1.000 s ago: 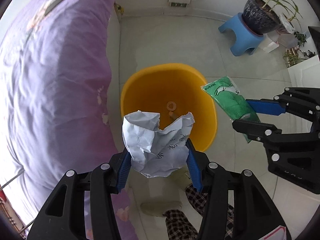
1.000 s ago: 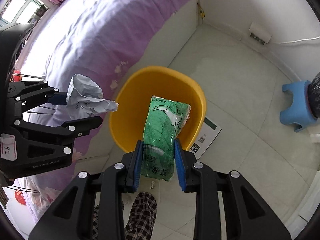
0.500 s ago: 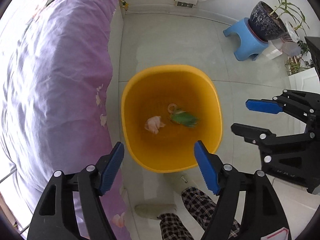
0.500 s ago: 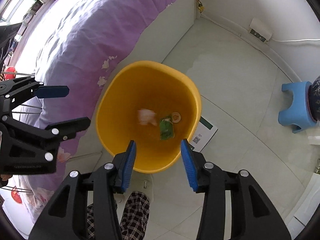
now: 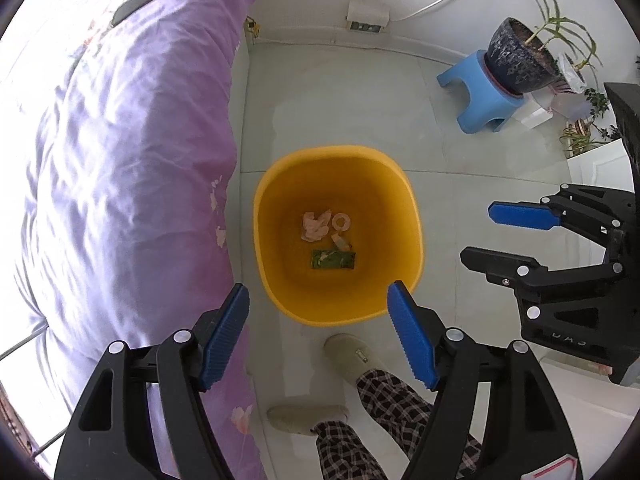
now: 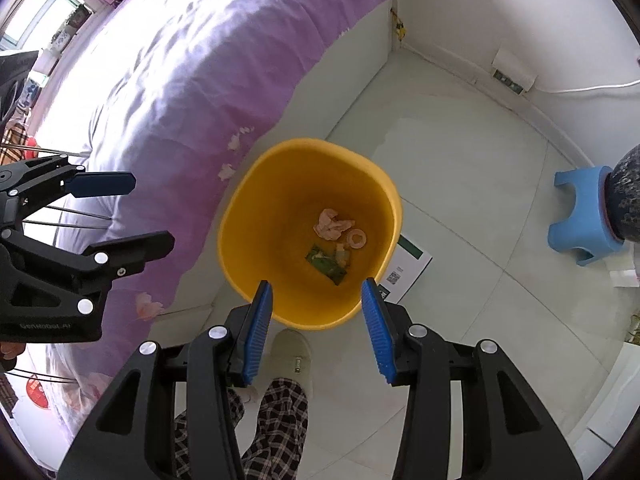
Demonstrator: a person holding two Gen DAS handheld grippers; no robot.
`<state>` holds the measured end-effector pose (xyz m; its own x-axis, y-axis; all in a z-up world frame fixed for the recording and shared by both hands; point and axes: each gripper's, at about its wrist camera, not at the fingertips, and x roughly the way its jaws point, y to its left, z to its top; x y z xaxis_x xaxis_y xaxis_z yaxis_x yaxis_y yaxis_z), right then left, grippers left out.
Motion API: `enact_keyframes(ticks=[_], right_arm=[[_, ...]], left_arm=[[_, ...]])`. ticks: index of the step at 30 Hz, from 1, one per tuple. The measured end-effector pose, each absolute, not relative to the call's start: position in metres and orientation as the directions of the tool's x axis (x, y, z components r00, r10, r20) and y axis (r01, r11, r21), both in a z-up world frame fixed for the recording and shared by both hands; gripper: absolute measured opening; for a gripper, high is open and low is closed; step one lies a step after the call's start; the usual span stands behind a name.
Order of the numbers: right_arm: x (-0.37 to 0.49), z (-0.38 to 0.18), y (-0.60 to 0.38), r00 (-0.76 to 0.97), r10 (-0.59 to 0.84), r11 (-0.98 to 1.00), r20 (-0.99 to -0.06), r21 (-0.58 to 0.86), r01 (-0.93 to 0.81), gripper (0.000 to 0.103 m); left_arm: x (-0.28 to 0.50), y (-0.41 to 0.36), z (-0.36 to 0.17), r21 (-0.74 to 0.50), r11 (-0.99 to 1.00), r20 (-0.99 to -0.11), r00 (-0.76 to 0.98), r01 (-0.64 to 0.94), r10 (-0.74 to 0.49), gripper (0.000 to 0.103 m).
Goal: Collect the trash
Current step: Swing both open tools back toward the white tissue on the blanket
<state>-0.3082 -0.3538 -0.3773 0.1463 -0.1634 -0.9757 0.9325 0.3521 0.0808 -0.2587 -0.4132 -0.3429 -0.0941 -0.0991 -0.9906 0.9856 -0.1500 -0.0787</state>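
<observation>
Both grippers hang over the yellow bin (image 5: 338,304) with nothing in them. Left gripper (image 5: 318,300) has its 2 blue fingers (image 5: 224,336) spread wide apart, and they sit just above the near rim of the bin. Right gripper (image 6: 317,296) has its blue fingers (image 6: 376,332) apart too, one on each side of the bin's near rim. Down on the bottom of the bin lie a crumpled paper ball (image 5: 315,225), a green packet (image 5: 333,259) just beside it, and a small white ring (image 5: 341,222) close to the paper. The bin stands on the pale tile floor (image 5: 344,92), right next to the bed with the purple blanket (image 5: 120,160). A flat card with a green stripe (image 6: 406,266) pokes out from under the bin's right side. Near the bin's front edge are 2 grey slippers (image 5: 348,356) and checked trouser legs (image 5: 392,408). Far off by the wall stands a blue stool (image 5: 476,94) with a dark plant pot (image 5: 520,60) on top.
</observation>
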Motion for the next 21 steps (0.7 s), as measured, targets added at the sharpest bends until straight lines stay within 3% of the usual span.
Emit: enact_keyframes(ticks=[13,21], right_arm=[[-0.306,-0.262,-0.317,0.148,-0.259,0.339,-0.954,0.054,0.939,0.048],[-0.268,-0.188,-0.290,0.185,-0.334,0.437,-0.924,0.022,0.899,0.048]], left_arm=[[-0.254,-0.379,-0.227,-0.126,-0.106,-0.959,-0.148,0.986,-0.241,0.072],[-0.227,-0.339,-0.155,-0.103,0.004,-0.929,-0.095,0.995,-0.359,0.072]])
